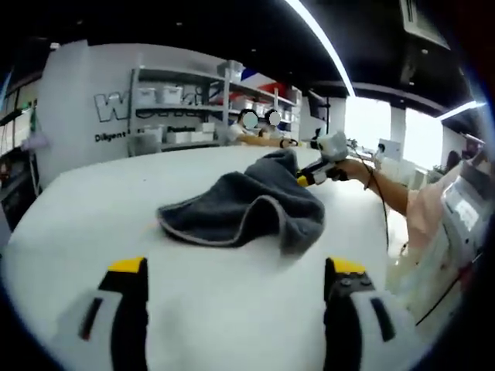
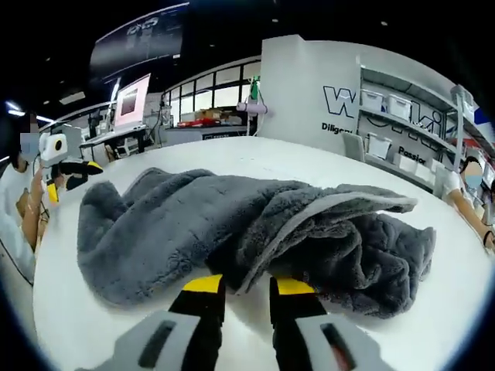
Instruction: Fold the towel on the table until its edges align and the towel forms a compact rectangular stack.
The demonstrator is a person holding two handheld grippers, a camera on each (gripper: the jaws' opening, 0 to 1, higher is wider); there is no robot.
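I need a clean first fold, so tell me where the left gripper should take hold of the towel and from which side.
Grip the grey towel at its flat near-left edge, where the pale hem lies single-layered on the white table. Come in low from the left gripper's own side, jaws open and level with the table. The right gripper seems already pinched on the far raised end, so avoid that bunched side.

The towel [image 1: 247, 202] lies bunched on the table [image 1: 93, 201], with shelves [image 1: 209, 104] behind it
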